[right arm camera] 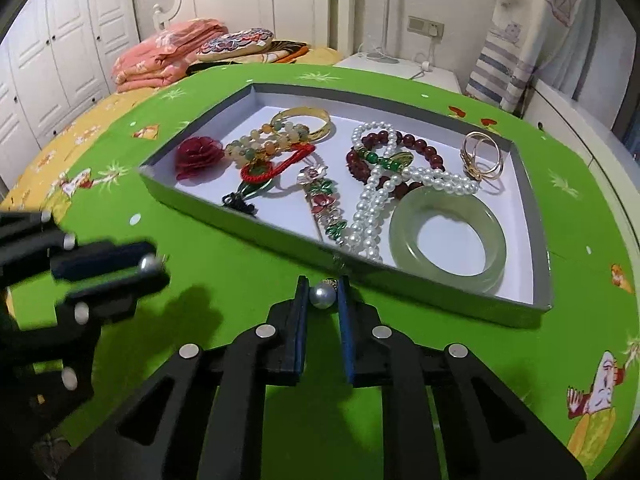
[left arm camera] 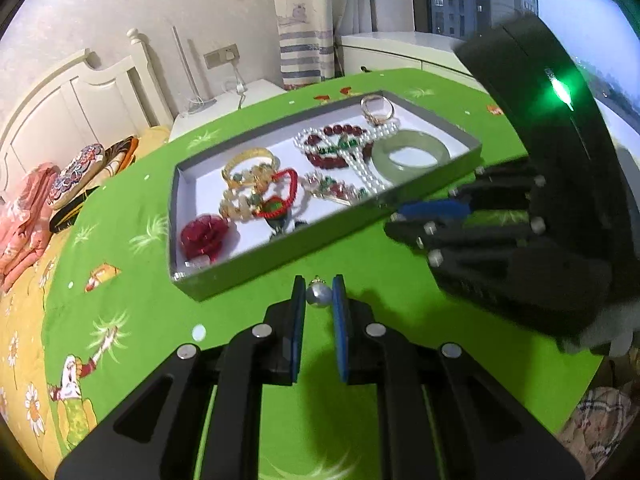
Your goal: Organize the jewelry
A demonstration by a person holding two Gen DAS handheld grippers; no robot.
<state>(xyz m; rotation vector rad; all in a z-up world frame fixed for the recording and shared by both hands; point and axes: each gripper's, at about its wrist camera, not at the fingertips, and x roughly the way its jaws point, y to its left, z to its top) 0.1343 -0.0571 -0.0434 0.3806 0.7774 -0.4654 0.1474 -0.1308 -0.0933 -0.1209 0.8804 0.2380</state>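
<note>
a pearl earring point(left arm camera: 319, 295) is pinched between the blue pads of the left hand-held gripper point(left arm camera: 319, 300), and a second pearl earring point(right arm camera: 323, 295) is pinched in the right hand-held gripper point(right arm camera: 323, 298); both are held just before the near wall of the grey cardboard tray point(right arm camera: 400, 280), above the green printed tabletop point(right arm camera: 240, 272). each sphere is smooth and glossy, so slipping and rolling are judged likely if grip loosens. snagging on the pearl necklace point(right arm camera: 372, 216) beside the polished jade bangle point(right arm camera: 448, 236) is possible.
</note>
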